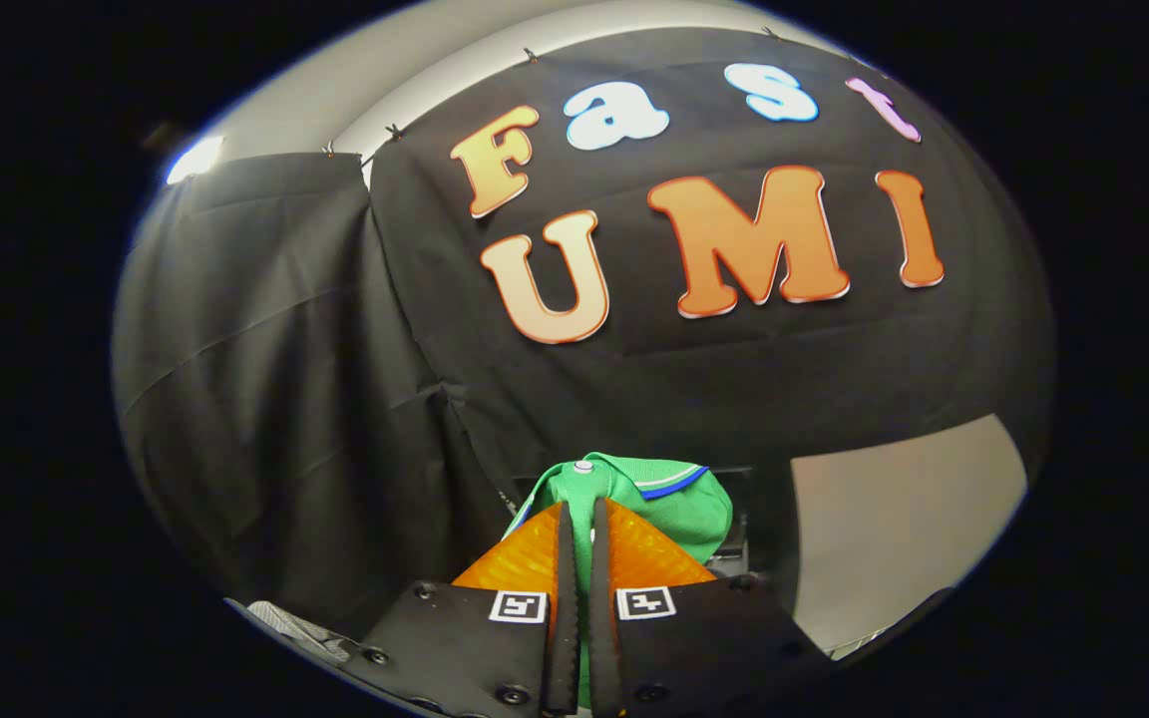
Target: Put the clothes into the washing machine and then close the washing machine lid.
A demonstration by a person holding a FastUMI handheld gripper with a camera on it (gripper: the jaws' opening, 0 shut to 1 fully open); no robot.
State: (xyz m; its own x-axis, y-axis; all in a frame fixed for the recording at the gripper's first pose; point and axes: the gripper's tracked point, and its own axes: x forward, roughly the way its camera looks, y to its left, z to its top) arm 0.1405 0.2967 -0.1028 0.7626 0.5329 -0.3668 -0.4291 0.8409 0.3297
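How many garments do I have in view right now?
1: a green shirt pinched between the fingers of the gripper, bunching just ahead of their tips. Others may be hidden below the gripper.

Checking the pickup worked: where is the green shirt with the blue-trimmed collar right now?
In the gripper view, the green shirt with the blue-trimmed collar is pinched between the gripper fingers, bunching just ahead of their tips, held up before the black cloth wall.

Your gripper sits at the bottom centre of the frame, its two fingers nearly together with a fold of the shirt pinched between them. The rest of the shirt bunches just ahead of and above the fingertips. Behind it the cloth wall spans the frame, with a bare panel at lower right.
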